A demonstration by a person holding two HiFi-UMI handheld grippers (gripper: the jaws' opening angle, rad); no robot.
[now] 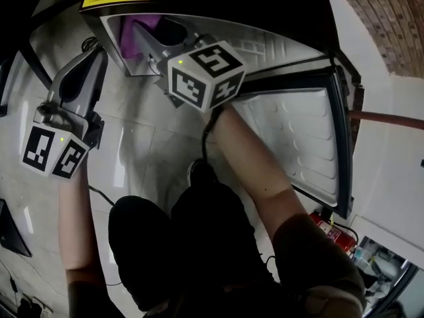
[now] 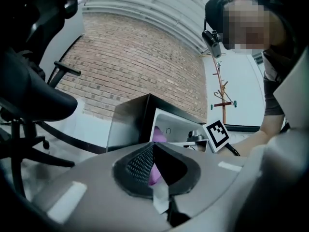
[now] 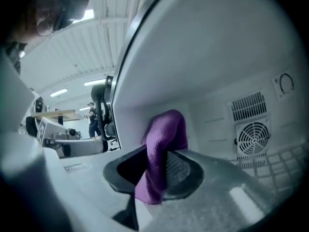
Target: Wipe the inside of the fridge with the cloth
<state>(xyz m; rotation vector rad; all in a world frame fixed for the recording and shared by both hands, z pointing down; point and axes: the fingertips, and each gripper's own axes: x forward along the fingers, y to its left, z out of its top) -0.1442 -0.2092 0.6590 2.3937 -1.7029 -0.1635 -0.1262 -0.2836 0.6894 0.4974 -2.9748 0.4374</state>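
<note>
A small black fridge point(image 1: 285, 20) stands open on the floor, its door point(image 1: 298, 138) swung to the right. My right gripper point(image 1: 151, 40) reaches into the white cavity, shut on a purple cloth point(image 1: 132, 35). In the right gripper view the cloth point(image 3: 166, 129) is pinched between the pads and pressed near the left inner wall point(image 3: 203, 57); my right gripper point(image 3: 161, 153) is close to the back fan grille point(image 3: 253, 137). My left gripper point(image 1: 97, 53) hovers outside, left of the fridge, jaws together and holding nothing. The left gripper view shows my left gripper point(image 2: 153, 149) pointing at the fridge point(image 2: 130, 122) and cloth point(image 2: 158, 134).
A wire shelf point(image 3: 289, 153) lies low on the right inside the fridge. An office chair point(image 2: 34, 95) stands left of the fridge, before a brick wall point(image 2: 140, 62). Cables point(image 1: 99, 194) run over the glossy floor. A red box point(image 1: 330, 230) sits under the door's corner.
</note>
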